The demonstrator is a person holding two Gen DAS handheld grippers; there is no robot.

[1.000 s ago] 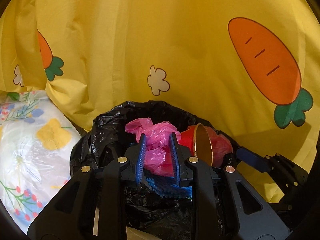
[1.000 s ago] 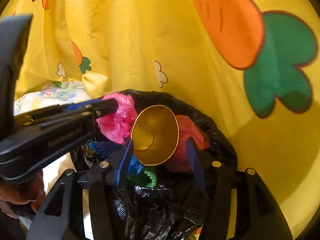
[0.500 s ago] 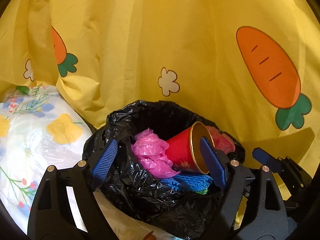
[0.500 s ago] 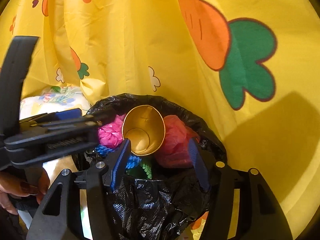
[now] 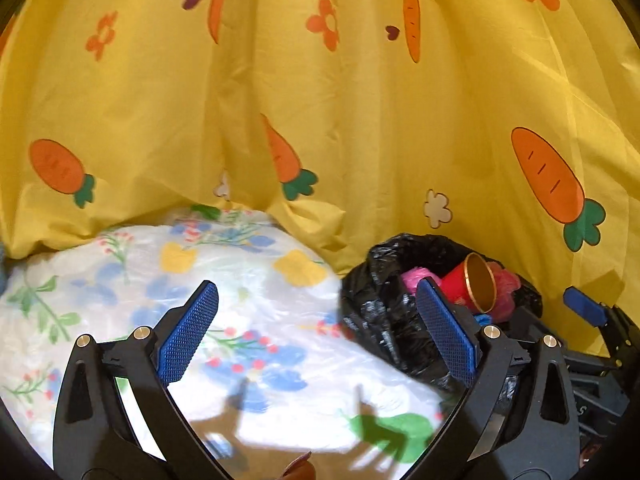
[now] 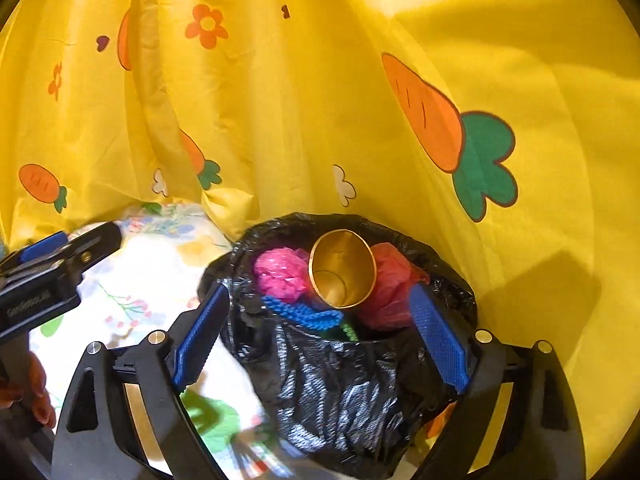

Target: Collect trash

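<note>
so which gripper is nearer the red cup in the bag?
Right. The right gripper has its open jaws flanking the black trash bag, the red cup just beyond them. The left gripper is off to the bag's left, over the floral sheet.

The trash bag [image 6: 340,392] stands on the surface [image 5: 240,300], at its right side, close against the hanging cloth [image 5: 320,100] behind it. Inside the bag a paper cup [image 6: 343,268] lies on its side between two crumpled plastic bags, above a knitted piece [image 6: 304,314].
</note>
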